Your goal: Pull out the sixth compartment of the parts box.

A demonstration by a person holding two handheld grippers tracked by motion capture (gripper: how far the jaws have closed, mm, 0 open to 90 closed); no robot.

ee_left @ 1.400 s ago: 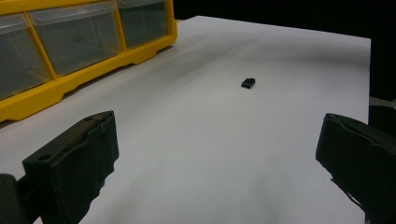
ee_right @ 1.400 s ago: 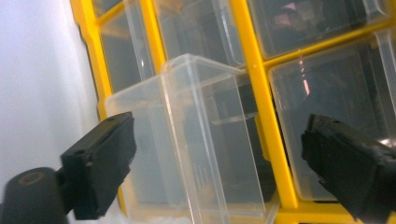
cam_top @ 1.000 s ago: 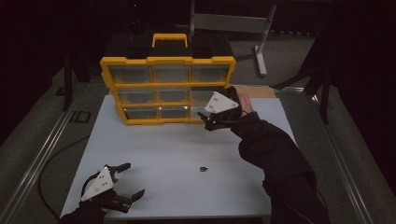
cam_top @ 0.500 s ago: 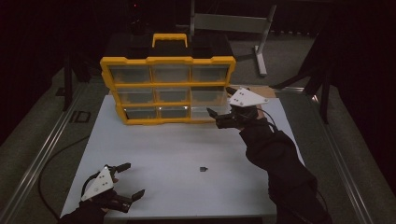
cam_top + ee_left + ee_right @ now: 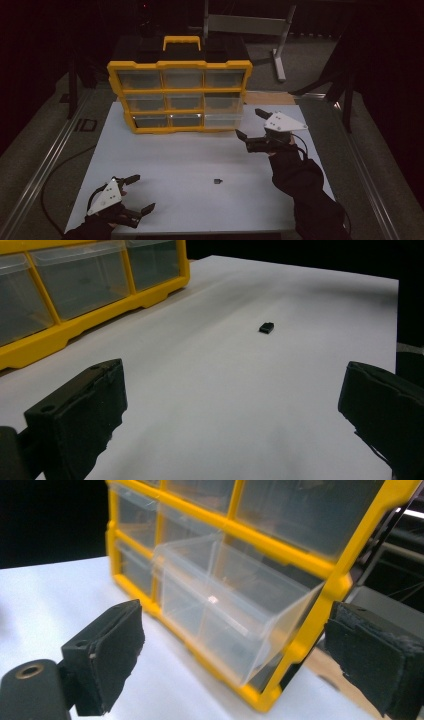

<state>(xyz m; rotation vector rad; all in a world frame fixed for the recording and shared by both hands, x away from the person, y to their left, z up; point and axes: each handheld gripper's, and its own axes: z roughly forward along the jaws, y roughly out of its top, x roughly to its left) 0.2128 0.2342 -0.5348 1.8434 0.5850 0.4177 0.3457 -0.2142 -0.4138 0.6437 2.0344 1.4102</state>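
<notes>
Since a second ago: my right hand-held gripper (image 5: 248, 130) has drawn back from the front of the yellow organizer (image 5: 180, 95) toward the worktop's right side; my left one has stayed at the near left corner, and the small black part has not shifted.
Pulled-out drawer (image 5: 235, 625): clear plastic, at the cabinet's lower right; it juts forward out of its yellow frame, and I see nothing lying in it.
Right hand-held gripper: jaws spread wide and holding nothing; in the right gripper view the jutting drawer sits between the two black pads but farther off, touching neither.
Right hand (image 5: 285, 160): gloved in black, with a dark sleeve running in from the bottom right of the high view.
Small black part (image 5: 218, 181): lies alone on the bare white surface, roughly between the two grippers and nearer my side than the organizer; in the left gripper view it shows ahead of the jaws (image 5: 266, 327), well apart from them.
Left hand-held gripper (image 5: 136, 194): jaws spread, empty, low over the near left corner and pointing toward the middle of the sheet.
Organizer: three rows of three clear drawers in a yellow frame, with a yellow handle on top; it stands at the far edge.
Worktop (image 5: 180, 160): white and evenly lit, with dark surroundings all round.
</notes>
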